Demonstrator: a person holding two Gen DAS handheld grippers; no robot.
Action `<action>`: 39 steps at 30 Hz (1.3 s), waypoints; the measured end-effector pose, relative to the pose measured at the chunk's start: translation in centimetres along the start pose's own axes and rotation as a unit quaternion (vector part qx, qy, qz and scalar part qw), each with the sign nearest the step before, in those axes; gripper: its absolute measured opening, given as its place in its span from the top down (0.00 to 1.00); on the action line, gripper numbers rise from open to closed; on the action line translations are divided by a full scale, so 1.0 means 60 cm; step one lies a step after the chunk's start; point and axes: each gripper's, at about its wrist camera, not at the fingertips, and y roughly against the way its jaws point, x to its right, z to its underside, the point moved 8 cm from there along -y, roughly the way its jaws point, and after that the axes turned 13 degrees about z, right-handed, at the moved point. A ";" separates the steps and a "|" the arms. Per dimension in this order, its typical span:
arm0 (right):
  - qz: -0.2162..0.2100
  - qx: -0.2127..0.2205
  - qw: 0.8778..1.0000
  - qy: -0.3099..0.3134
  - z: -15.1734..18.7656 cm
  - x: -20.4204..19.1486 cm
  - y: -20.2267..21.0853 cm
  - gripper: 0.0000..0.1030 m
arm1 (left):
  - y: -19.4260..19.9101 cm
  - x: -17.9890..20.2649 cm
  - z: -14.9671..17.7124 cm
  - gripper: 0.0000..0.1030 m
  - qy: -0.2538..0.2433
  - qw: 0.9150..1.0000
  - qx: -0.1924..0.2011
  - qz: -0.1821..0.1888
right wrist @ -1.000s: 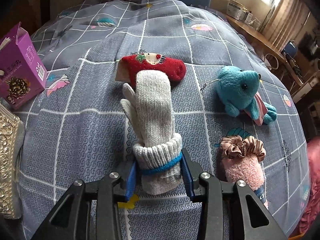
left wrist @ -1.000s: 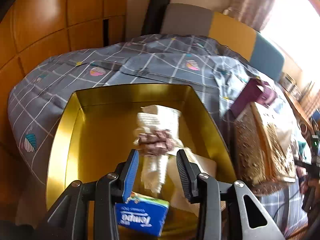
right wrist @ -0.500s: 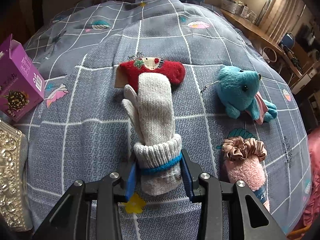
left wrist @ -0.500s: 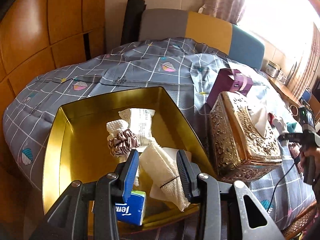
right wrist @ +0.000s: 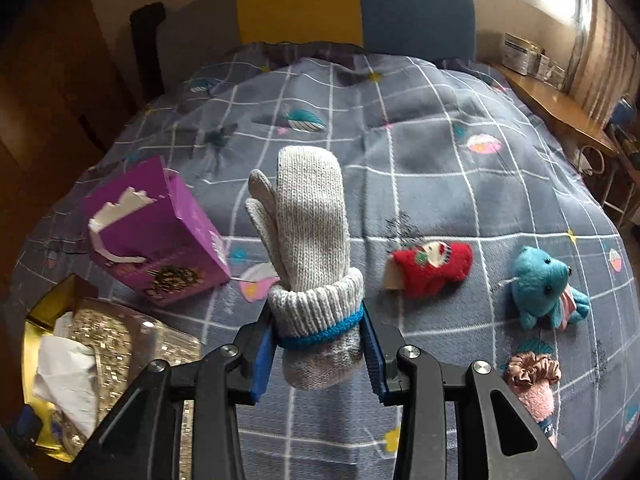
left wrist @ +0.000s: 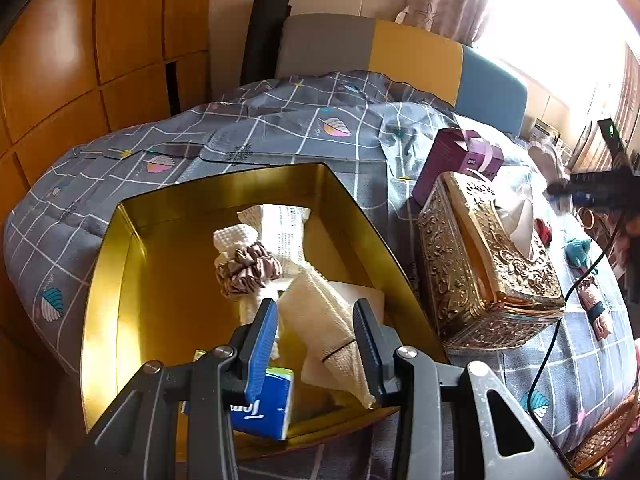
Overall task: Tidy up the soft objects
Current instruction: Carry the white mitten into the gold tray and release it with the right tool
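Mitten (right wrist: 308,236), grey knit with a blue band at the cuff: in the right wrist view we hold it by the cuff, the right gripper (right wrist: 318,350) clamped on it from both sides, its body and thumb standing up ahead of the fingertips, clear of the grey checked bedspread (right wrist: 460,160). Beyond the fingers to the right we note a red knit item (right wrist: 432,268), then a teal plush toy (right wrist: 544,288); nearer, beside the right finger, a pink fuzzy sock (right wrist: 536,400) with a brown scrunchie (right wrist: 534,372) at its top. To the left of the mitten stands an opened purple carton (right wrist: 156,240); low at left, an ornate gold tissue box (right wrist: 132,344).

In the left wrist view, the left gripper (left wrist: 316,344) hovers over a gold tin box (left wrist: 104,300), its fingers partly apart. A cream waffle cloth (left wrist: 324,320) lies in the tin, showing in the gap between them; we cannot tell whether the pads press on it. Ahead of the fingertips in the tin: a mauve scrunchie (left wrist: 248,272) around a white cloth, and a white packet (left wrist: 288,232). Under the left finger lies a blue tissue pack (left wrist: 268,408). To the right of the tin sit the gold tissue box (left wrist: 492,272) and the purple carton (left wrist: 456,160).
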 end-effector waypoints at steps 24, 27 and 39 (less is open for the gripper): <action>-0.217 -0.021 0.951 0.220 0.163 -0.526 0.130 0.61 | 0.050 -0.115 0.001 0.62 0.061 0.996 0.034 -0.054; -0.200 -0.031 0.950 0.237 0.185 -0.555 0.100 0.61 | 0.051 -0.116 0.001 0.62 0.062 0.996 0.037 -0.054; -0.148 0.002 0.953 0.264 0.205 -0.556 0.070 0.46 | 0.054 -0.101 0.001 0.62 0.053 0.997 0.039 -0.046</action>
